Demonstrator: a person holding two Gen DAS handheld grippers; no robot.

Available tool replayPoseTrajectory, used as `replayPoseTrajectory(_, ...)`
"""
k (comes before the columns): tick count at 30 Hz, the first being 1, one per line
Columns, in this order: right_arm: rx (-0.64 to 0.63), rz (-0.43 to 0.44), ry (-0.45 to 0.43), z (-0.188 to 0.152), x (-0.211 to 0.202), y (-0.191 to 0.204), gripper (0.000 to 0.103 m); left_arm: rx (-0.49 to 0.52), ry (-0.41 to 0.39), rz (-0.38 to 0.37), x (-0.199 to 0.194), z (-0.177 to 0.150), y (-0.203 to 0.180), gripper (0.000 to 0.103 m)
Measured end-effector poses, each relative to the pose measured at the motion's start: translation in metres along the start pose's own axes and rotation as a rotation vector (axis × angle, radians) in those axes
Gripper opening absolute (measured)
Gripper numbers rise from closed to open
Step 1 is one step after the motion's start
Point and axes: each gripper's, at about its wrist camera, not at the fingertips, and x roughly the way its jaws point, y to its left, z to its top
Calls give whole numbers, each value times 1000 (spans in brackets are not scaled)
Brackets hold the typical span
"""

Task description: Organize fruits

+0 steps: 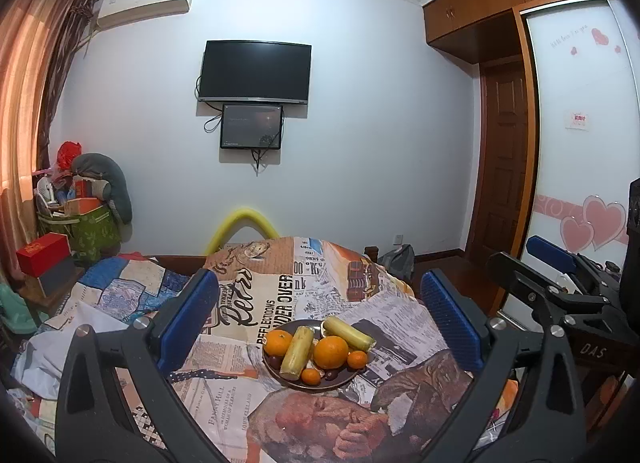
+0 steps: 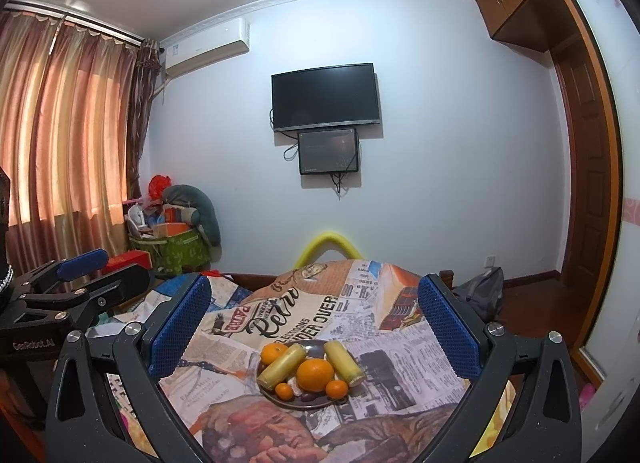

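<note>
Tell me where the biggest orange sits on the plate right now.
In both wrist views the biggest orange sits near the middle of the dark plate, between the two pale yellow sticks, with a small orange touching its right side.

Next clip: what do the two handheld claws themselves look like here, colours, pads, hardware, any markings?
Both the left claw and right claw have matte black angular frames with triangular cut-outs and silver round screw heads. Each finger carries a blue, finely textured rectangular pad. White lettering marks the bodies: "DAS" on the right one as seen from the left wrist view, "GenRobot.AI" on the left one as seen from the right wrist view. No sleeves or cables visible.
</note>
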Motion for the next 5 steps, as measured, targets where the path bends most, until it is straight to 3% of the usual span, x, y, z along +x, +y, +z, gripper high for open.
replayPoseTrajectory(5, 7, 0, 8, -1, 2, -2, 103, 5, 7, -1, 3, -2, -1, 103)
